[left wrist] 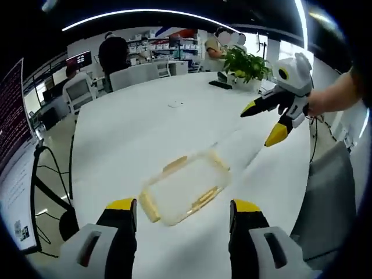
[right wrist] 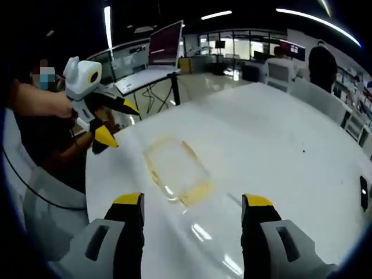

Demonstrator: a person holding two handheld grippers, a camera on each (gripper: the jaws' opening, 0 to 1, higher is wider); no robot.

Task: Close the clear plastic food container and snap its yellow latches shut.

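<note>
I see clear container (left wrist: 185, 189) with yellow latches (left wrist: 204, 197) flat on white desk (left wrist: 133, 128), untouched. My left claw (left wrist: 183, 210) wide open, empty, above it. My right claw (right wrist: 193, 202) likewise. No legible writing anywhere.

Open-plan office, big white table in the middle

The white table (left wrist: 145, 125) takes up most of the space, with a potted plant (left wrist: 247, 64) at its far end and white chairs (left wrist: 135, 74) tucked behind. Shelving (left wrist: 174, 46) lines the far wall, a monitor (right wrist: 165, 42) sits on a side desk, and long ceiling strip lights (left wrist: 145, 13) run overhead. Shiny pale floor.
</note>
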